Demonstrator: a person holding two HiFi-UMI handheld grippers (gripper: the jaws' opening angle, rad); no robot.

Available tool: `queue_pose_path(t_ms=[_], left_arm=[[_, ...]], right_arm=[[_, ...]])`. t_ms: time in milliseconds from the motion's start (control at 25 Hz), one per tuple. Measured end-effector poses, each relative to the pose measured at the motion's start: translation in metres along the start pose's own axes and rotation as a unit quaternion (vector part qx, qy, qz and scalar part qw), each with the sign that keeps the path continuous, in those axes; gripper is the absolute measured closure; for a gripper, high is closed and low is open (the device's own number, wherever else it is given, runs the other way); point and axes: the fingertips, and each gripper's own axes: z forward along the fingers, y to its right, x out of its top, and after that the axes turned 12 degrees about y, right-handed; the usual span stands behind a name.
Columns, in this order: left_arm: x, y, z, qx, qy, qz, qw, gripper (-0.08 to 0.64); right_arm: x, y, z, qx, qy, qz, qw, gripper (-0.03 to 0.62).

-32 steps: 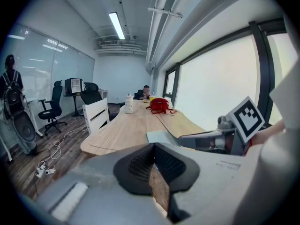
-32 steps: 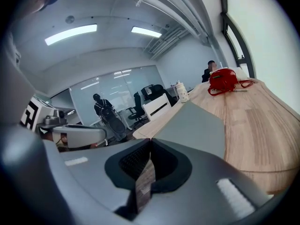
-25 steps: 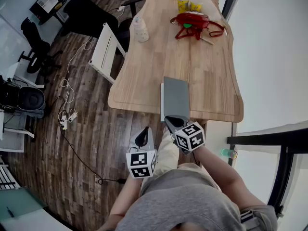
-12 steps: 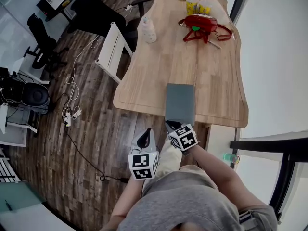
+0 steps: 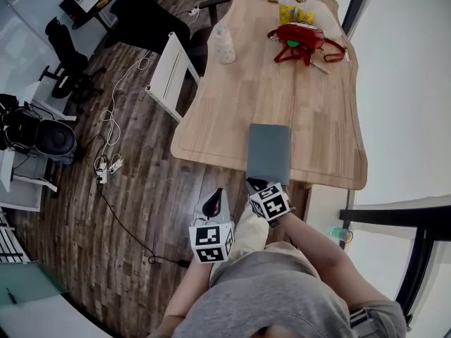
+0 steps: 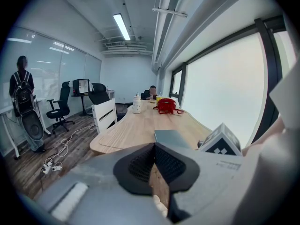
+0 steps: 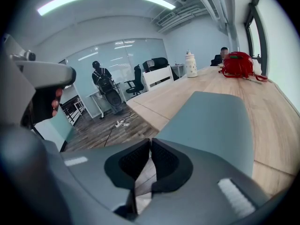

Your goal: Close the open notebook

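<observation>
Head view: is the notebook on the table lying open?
No, the notebook lies flat and shut, only its grey-green cover showing, at the table's near edge.

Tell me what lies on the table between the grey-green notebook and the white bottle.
Nothing: the head view shows only bare wooden table between the grey-green rectangular notebook and the white bottle.

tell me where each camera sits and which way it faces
Head view: on the person's head, facing steeply down at the table and notebook; shows the left gripper, right gripper and arms.
Left gripper view: on the left gripper, facing along the table toward the red bag; shows its shut jaws.
Right gripper view: on the right gripper, facing across the notebook; its jaws are opening, nothing between.
Shared: notebook and red bag appear in all three.
</observation>
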Motion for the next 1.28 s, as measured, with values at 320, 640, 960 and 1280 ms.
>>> queue_pose_path(t_ms=[320,640,960,1280], left_arm=[[0.002,0.004,-0.009,-0.007,0.006,0.001,1.0000,0.555],[0.007,0.018,-0.024,-0.025,0.019,0.006,0.9995,0.555],[0.010,0.036,-0.050,-0.055,0.032,0.017,0.9978,0.555],[0.006,0.063,-0.083,-0.087,0.038,0.024,0.9952,0.555]], right_arm=[[0.012,-0.012,-0.009,0.009,0.020,0.029,0.999,0.488],[0.042,-0.024,-0.048,0.001,0.083,0.028,0.996,0.485],[0.063,-0.047,-0.108,-0.022,0.150,0.013,0.988,0.512],[0.057,-0.065,-0.175,-0.066,0.199,0.022,0.978,0.566]])
